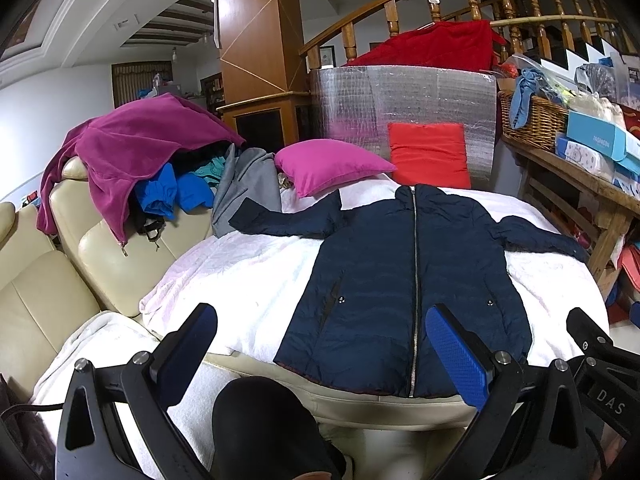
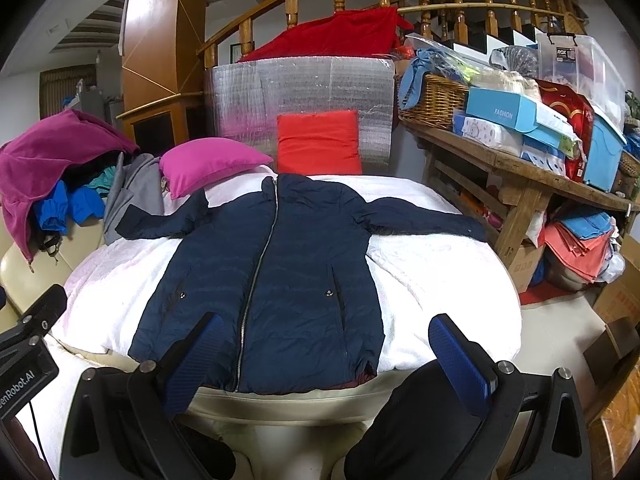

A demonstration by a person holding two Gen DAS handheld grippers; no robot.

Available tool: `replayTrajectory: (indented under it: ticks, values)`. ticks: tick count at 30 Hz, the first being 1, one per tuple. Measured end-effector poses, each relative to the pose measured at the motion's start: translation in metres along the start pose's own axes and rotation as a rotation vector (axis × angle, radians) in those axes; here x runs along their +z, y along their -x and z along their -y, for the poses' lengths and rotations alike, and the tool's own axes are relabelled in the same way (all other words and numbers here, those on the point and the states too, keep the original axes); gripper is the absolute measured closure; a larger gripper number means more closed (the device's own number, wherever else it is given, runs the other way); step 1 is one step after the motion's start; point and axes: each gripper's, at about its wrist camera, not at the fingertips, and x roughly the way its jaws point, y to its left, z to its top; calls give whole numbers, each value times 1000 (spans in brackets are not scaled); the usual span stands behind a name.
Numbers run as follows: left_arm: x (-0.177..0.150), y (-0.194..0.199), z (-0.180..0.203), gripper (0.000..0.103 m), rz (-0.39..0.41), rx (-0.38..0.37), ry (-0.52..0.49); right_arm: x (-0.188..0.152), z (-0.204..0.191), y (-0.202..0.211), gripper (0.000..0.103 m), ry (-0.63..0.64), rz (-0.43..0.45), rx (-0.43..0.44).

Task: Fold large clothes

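A navy zip-up puffer jacket [image 1: 400, 276] lies flat, front up, both sleeves spread out, on a white blanket [image 1: 240, 276] over a cream sofa seat. It also shows in the right wrist view [image 2: 272, 280]. My left gripper [image 1: 320, 340] is open and empty, held above the jacket's hem on its left side. My right gripper [image 2: 326, 348] is open and empty, above the hem on the jacket's right side. The right gripper's body shows at the left view's right edge [image 1: 592, 344].
A magenta pillow [image 1: 328, 164] and a red pillow [image 1: 430, 154] sit behind the collar. A heap of clothes [image 1: 136, 168] lies on the cream sofa back at left. A cluttered wooden table [image 2: 520, 168] stands at right. My knees [image 1: 260, 420] are below the hem.
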Motion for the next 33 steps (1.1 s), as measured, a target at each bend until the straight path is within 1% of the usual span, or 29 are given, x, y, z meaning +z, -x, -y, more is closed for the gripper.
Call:
replayTrajectory:
  ticks: [6,10,12,16,18,20,22,25,27,30,31,33]
  values:
    - [9,-5,1,0,0,10,3,8,5,-8,0,-14,-7,-9]
    - [10,-16,0,0,-12,28,3,20,11,-22,0,-34,-8,-19]
    - [12,-29,1,0,-36,37,2,24,13,-33,0,-40,-15,-28]
    - [15,-55,5,0,-71,55,4,34,17,-68,0,-47,-49,-47]
    - [17,-72,9,0,-94,56,-6,39,21,-86,0,-53,-66,-60]
    - [20,-90,15,0,-101,66,-21,43,26,-102,0,-61,-75,-70]
    - [23,-114,21,0,-127,69,-38,51,34,-127,0,-84,-87,-62]
    - [27,-164,34,0,-191,52,-56,64,54,-164,0,-141,-112,-29]
    - [28,-204,48,0,-235,65,-84,73,73,-198,0,-191,-121,-7]
    - [27,-269,70,0,-301,62,-108,83,100,-244,0,-251,-131,14]
    - [25,-298,80,0,-339,64,-115,86,117,-267,0,-299,-140,34]
    - [21,-333,92,0,-378,47,-116,86,141,-295,0,-374,-146,51]
